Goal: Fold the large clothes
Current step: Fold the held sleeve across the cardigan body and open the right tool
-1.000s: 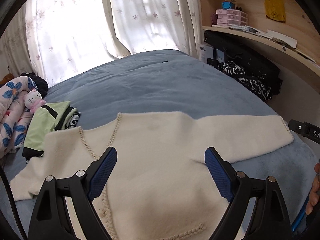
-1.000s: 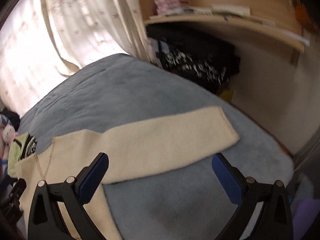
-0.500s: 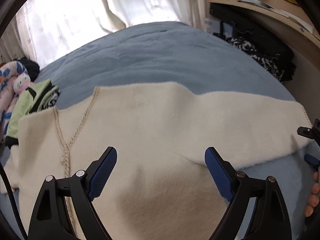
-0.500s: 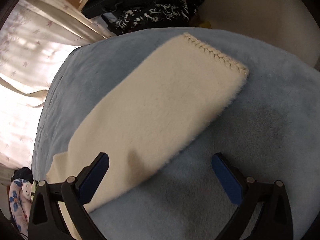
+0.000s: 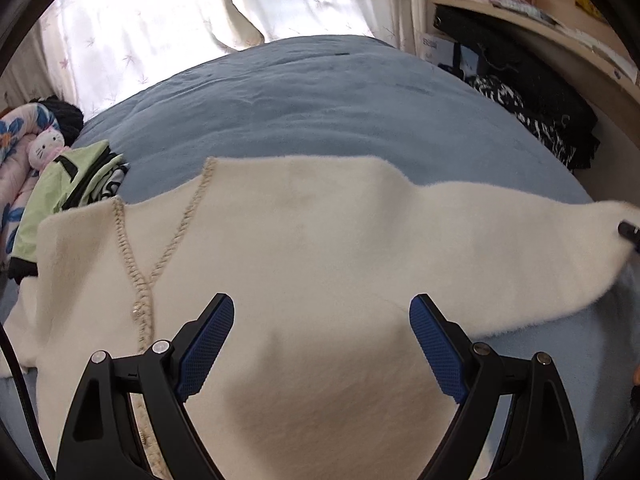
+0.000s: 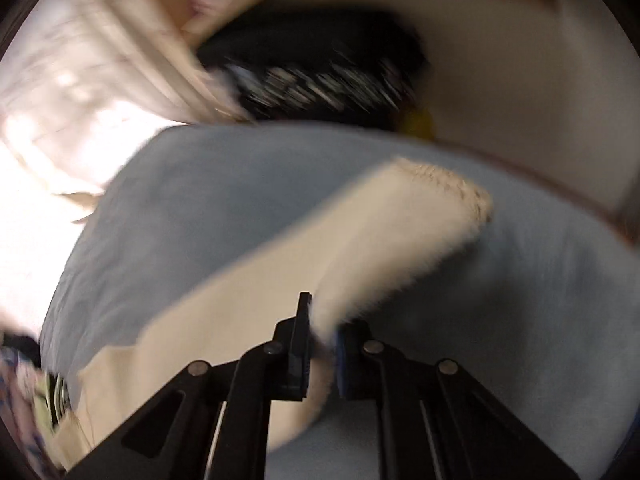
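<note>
A cream fuzzy cardigan [image 5: 304, 248] lies spread on the blue bed [image 5: 320, 112], braided neckline at the left, one sleeve stretched out to the right. My left gripper [image 5: 320, 344] hovers open over the cardigan's body, blue pads wide apart, nothing between them. In the blurred right wrist view the sleeve [image 6: 400, 224] runs up to its braided cuff, and my right gripper [image 6: 322, 344] has its jaws closing on the sleeve's near edge, with the cloth pinched between the pads. The right gripper's tip [image 5: 628, 232] shows at the sleeve's end in the left wrist view.
Folded green and black clothes [image 5: 68, 188], a plush toy [image 5: 46, 148] and a floral quilt sit at the bed's left edge. Dark bags and patterned cloth [image 5: 532, 112] lie along the right under a wooden shelf [image 5: 540, 20]. Curtains [image 5: 160, 20] hang behind the bed.
The right gripper dropped to the sleeve and its wide-open jaws closed on the sleeve's edge. The left gripper sank lower over the cardigan's body, still open.
</note>
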